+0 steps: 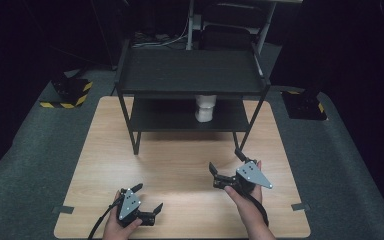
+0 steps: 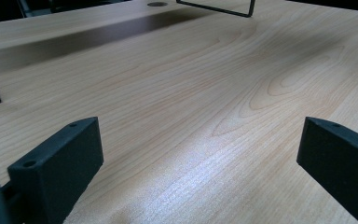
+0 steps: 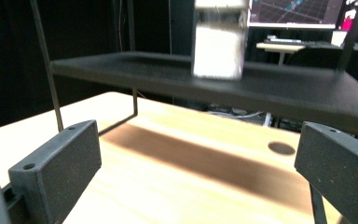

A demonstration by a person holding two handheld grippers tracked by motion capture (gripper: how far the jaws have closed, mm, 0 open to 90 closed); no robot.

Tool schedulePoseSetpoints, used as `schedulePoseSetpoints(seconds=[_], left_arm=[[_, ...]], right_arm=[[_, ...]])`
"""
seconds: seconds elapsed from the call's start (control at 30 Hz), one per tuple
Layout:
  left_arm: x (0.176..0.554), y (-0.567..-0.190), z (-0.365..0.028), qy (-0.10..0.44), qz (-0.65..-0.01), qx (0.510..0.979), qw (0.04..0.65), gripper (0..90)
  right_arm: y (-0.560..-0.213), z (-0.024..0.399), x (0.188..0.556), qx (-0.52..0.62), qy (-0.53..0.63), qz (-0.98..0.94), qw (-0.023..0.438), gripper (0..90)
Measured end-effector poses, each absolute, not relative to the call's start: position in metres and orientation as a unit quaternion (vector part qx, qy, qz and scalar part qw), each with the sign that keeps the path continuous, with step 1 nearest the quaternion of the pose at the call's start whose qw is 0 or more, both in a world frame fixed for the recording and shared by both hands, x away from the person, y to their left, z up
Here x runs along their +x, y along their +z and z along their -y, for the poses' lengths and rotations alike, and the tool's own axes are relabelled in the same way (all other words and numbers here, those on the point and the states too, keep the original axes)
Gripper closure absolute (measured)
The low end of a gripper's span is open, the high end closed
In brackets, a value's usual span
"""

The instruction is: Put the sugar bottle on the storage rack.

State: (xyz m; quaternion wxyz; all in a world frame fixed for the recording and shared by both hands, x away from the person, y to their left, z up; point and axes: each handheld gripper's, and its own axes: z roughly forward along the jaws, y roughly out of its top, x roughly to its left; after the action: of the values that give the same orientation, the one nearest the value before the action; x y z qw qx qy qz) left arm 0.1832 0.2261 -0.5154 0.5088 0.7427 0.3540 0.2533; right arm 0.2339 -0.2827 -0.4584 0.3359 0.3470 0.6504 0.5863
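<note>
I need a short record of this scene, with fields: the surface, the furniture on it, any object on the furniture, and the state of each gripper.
surface: wooden table, light grain
furniture: black two-tier shelf rack, standing on the far half of the table
object: white container on the lower shelf, under the top shelf; blurred in the right gripper view
left gripper: open, holds nothing, over the near left part of the table
right gripper: open, holds nothing, pointed toward the rack
contact: neither gripper touches the rack or the container

Left claw spread wide (empty) over wooden table.
</note>
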Motion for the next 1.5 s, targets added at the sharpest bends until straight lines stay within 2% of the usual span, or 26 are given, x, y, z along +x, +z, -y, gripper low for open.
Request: schedulePoseSetpoints(seconds=[0.8, 1.1, 1.5], left_arm=[[0.183, -0.516, -0.226, 0.255, -0.352, 0.743, 0.510, 0.4], [0.183, -0.516, -0.226, 0.254, -0.351, 0.743, 0.510, 0.4], [0.183, -0.516, -0.225, 0.255, -0.355, 0.742, 0.508, 0.4]], right_arm=[[-0.508, 0.315, 0.206, 0.376, 0.530, -0.685, 0.330, 0.0], [-0.516, 0.317, 0.202, 0.376, 0.505, -0.700, 0.337, 0.0], [-0.516, 0.318, 0.205, 0.381, 0.485, -0.718, 0.323, 0.0]])
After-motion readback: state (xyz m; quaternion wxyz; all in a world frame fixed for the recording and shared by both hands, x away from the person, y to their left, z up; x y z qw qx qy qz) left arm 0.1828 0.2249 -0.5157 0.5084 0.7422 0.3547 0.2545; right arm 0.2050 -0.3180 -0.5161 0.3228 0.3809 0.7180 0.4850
